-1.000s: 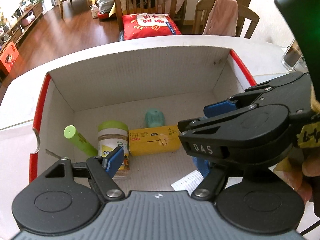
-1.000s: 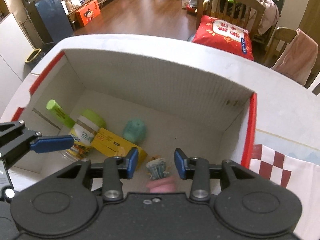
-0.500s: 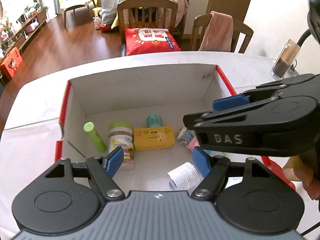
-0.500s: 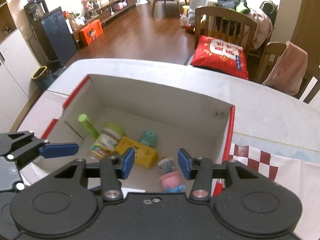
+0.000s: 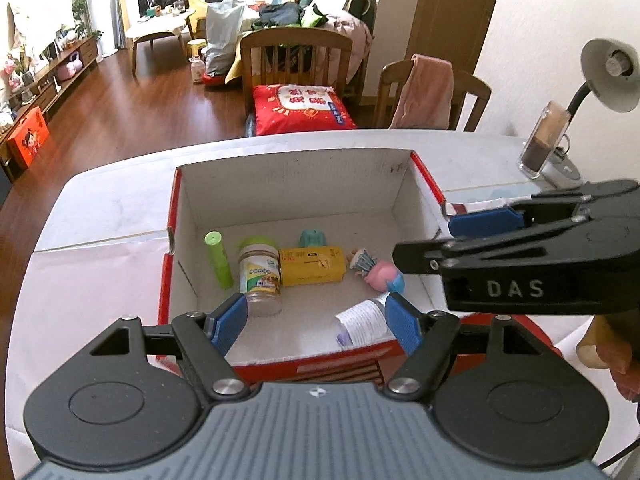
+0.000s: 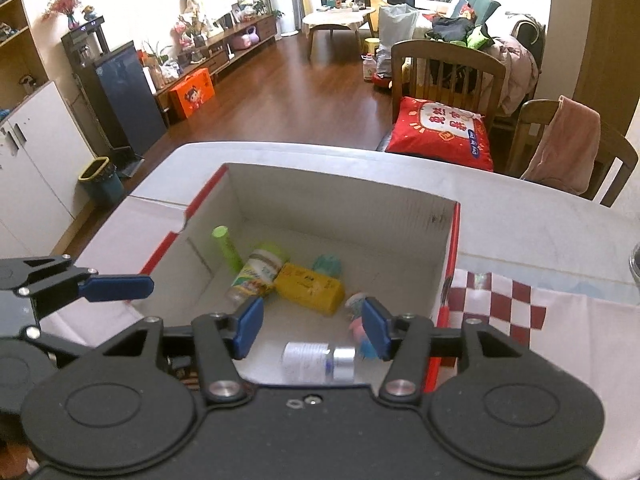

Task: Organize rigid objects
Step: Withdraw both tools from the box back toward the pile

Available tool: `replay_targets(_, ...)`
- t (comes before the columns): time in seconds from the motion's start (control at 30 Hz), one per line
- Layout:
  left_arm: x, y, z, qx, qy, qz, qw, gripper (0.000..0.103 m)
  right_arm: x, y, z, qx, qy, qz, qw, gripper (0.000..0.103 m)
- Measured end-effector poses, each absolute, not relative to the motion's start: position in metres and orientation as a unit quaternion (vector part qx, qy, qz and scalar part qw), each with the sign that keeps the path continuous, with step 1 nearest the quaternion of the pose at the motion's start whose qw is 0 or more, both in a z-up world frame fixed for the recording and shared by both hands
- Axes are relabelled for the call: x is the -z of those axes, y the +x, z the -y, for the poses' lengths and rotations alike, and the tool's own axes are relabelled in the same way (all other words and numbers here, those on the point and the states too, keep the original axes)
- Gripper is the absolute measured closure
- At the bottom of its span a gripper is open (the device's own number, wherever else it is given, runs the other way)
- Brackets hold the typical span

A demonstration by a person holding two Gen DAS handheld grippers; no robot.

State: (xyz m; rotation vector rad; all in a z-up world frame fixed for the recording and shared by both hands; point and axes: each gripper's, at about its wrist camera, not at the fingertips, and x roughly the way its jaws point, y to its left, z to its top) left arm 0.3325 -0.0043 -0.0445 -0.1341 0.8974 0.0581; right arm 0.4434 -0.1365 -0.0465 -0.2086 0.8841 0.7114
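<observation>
A red cardboard box [image 5: 424, 182] [image 6: 454, 240] with a white inside holds a green tube [image 5: 218, 260] [image 6: 227, 242], a green-lidded jar [image 5: 260, 276] [image 6: 256, 274], a yellow packet [image 5: 312, 266] [image 6: 310, 288], a teal object [image 5: 313, 237] [image 6: 327, 263], a pink toy figure [image 5: 378, 272] [image 6: 356, 306] and a white bottle [image 5: 362, 322] [image 6: 318, 362] lying on its side. My left gripper [image 5: 316, 322] is open and empty above the box's near edge. My right gripper [image 6: 312, 328] is open and empty above the near side; it also shows in the left wrist view [image 5: 486, 220].
The box stands on a white table [image 5: 120, 208]. A red-and-white checked cloth [image 6: 496, 300] lies right of the box. A glass container [image 5: 544, 140] and a desk lamp [image 5: 608, 76] stand at the back right. Chairs [image 6: 448, 76] stand behind the table.
Both grippers have pulled up and back from inside the box. The pink toy figure, which lay between the right gripper's fingers, now lies on the box floor.
</observation>
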Motion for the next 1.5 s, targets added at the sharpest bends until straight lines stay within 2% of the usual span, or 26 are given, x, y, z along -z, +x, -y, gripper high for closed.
replay_targets(0.07,0.041,0.323,0.002,-0.022,-0.071,-0.428,0.901,0.024,0.043,0.434,0.141,-0.337,-0.091,-0.413,0.841,0.045)
replay_targets(0.23,0.033,0.300,0.001,-0.013,-0.074,-0.415,0.907,0.024,0.032,0.407,0.156,-0.335,-0.074,-0.401,0.849,0.039)
replay_targets(0.43,0.029,0.273,0.000,-0.014,-0.059,-0.402,0.914,0.024,0.023,0.377,0.173,-0.340,-0.058,-0.379,0.859,0.029)
replay_targets(0.5,0.029,0.263,-0.001,-0.017,-0.054,-0.398,0.915,0.023,0.023,0.368,0.179,-0.340,-0.050,-0.373,0.862,0.020)
replay_targets(0.57,0.028,0.252,-0.003,-0.018,-0.048,-0.393,0.918,0.023,0.024,0.358,0.184,-0.341,-0.046,-0.368,0.864,0.018)
replay_targets(0.67,0.029,0.236,-0.002,-0.023,-0.036,-0.382,0.923,0.022,0.026,0.346,0.190,-0.344,-0.039,-0.356,0.868,0.007)
replay_targets(0.77,0.031,0.222,-0.003,-0.026,-0.031,-0.376,0.926,0.022,0.031,0.333,0.196,-0.348,-0.036,-0.347,0.870,0.002)
replay_targets(1.2,0.060,0.170,-0.018,-0.049,-0.072,-0.380,0.921,0.021,0.075,0.278,0.220,-0.347,-0.043,-0.340,0.873,0.000)
replay_targets(1.5,0.096,0.154,-0.019,-0.065,-0.084,-0.408,0.907,0.021,0.117,0.264,0.225,-0.338,-0.080,-0.365,0.863,0.001)
